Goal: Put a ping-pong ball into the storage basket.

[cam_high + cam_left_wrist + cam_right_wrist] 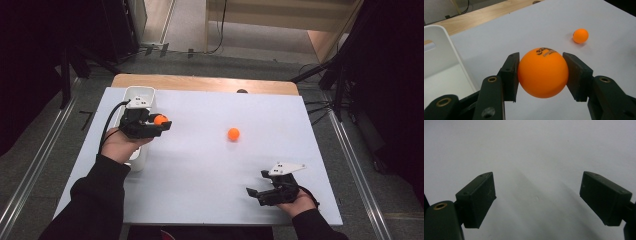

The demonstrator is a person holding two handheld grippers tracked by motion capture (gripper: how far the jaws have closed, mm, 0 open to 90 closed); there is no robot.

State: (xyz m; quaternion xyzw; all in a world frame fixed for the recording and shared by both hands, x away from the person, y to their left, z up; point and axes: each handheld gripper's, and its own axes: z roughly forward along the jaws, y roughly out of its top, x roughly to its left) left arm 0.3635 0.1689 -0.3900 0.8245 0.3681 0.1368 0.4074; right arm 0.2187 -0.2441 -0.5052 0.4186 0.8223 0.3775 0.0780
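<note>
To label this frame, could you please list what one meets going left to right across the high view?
White bin → left hand-held gripper holding an orange ball → loose ball → right hand-held gripper.

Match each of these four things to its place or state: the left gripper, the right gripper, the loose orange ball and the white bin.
1. left gripper
2. right gripper
3. loose orange ball
4. white bin

a. lies alone mid-table
b. jaws wide apart, nothing between
c. stands at the table's left edge
d. clamped on an orange ball

Pairs: 1-d, 2-b, 3-a, 4-c
</note>
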